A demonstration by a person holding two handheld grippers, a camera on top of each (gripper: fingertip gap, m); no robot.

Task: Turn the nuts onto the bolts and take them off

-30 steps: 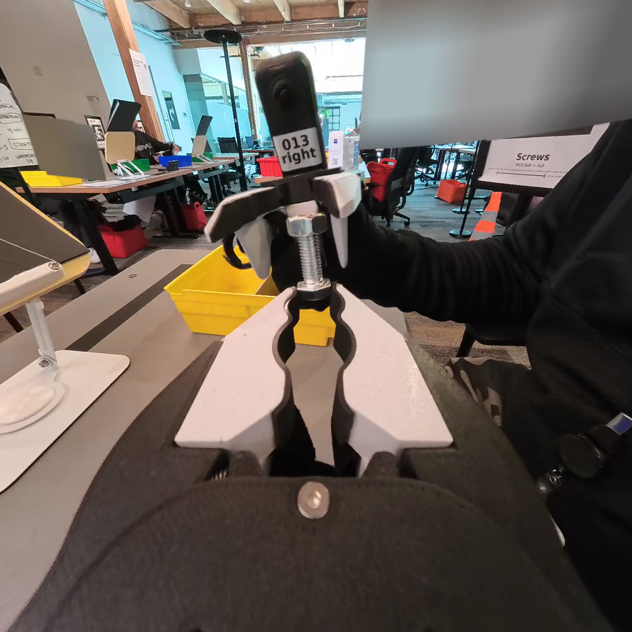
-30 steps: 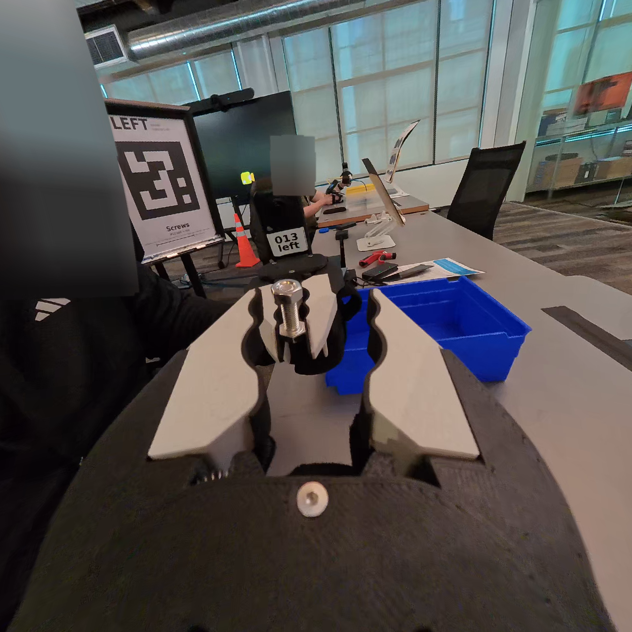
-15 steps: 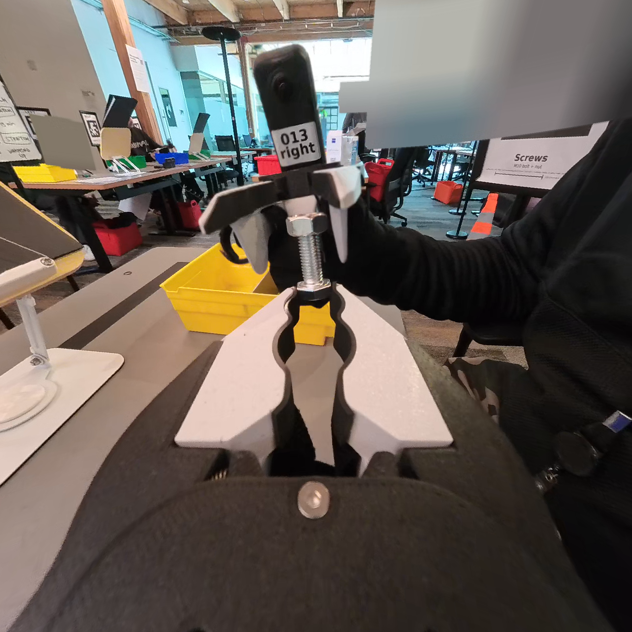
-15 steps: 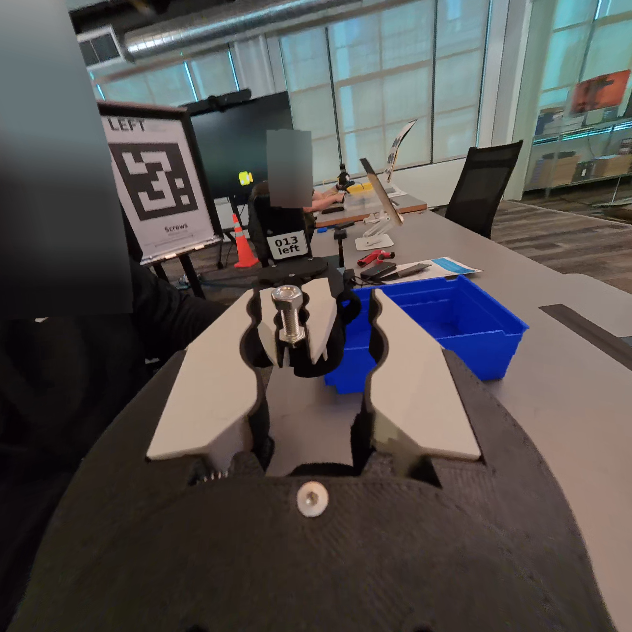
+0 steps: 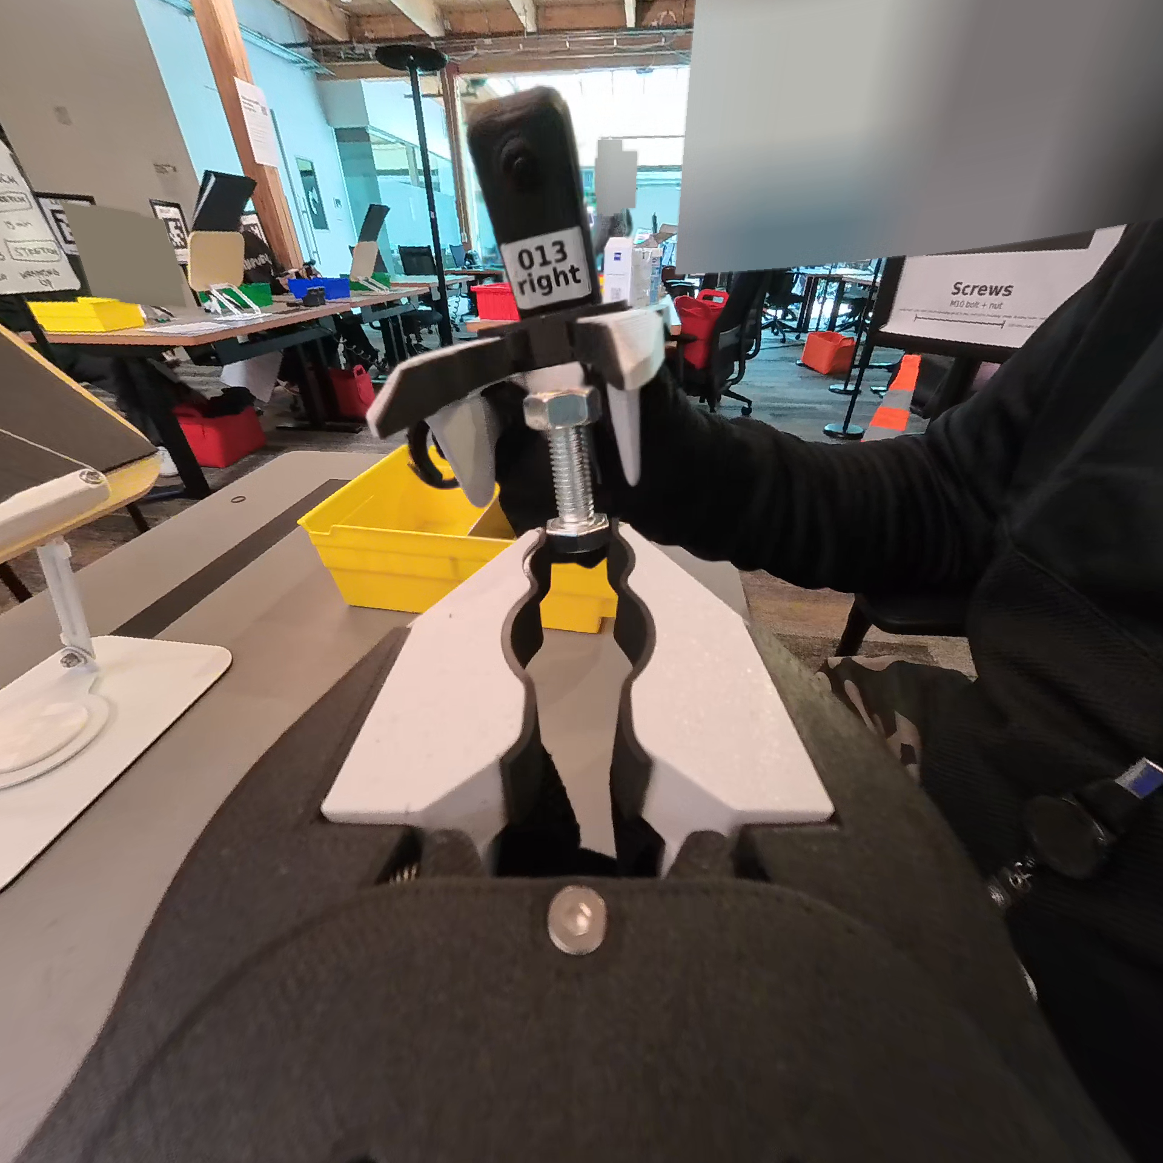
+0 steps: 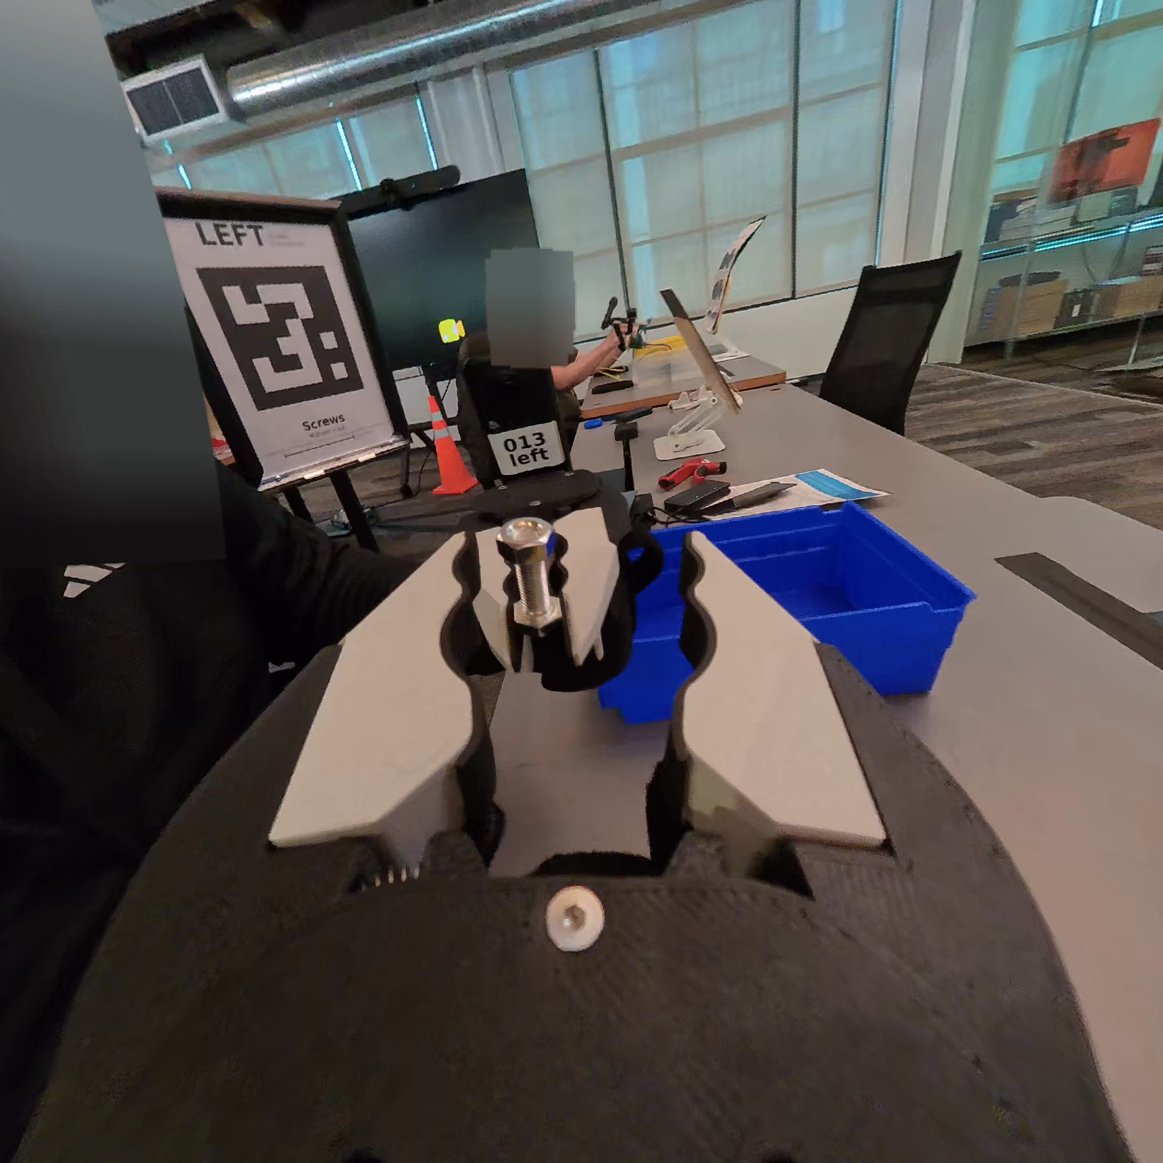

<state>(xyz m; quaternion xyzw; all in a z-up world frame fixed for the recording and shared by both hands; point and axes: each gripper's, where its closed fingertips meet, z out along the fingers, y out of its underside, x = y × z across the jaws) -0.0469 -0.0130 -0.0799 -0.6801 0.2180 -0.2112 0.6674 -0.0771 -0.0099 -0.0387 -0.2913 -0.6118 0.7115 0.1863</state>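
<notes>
I see the bolt [image 5: 569, 462] standing upright in the air in front of me, its hex head at the top and its threaded shank going straight down, so the long axis is vertical. At the low end sits the nut [image 5: 576, 527], and my left gripper [image 5: 578, 546] holds this nut: its two white tips are nearly closed and pinch it from both sides. The head of the bolt is between the fingers of my right gripper [image 5: 554, 440], which comes from above. In the right wrist view these fingers [image 6: 403, 686] stand wide apart and do not touch the metal.

I judge the step now is to take the head again for one more turn. To do it well, I want to close the right jaws on two flat sides of the hex head, not on the corners, and keep the turning axis in line with the shank. If I tilt, the thread can jam or the nut can slip out of the left tips. The left hold must stay firm and quiet.

Behind the bolt a yellow bin [image 5: 403, 541] rests on the grey table [image 5: 264, 604]; from the other side a blue bin [image 6: 818, 585] is near
</notes>
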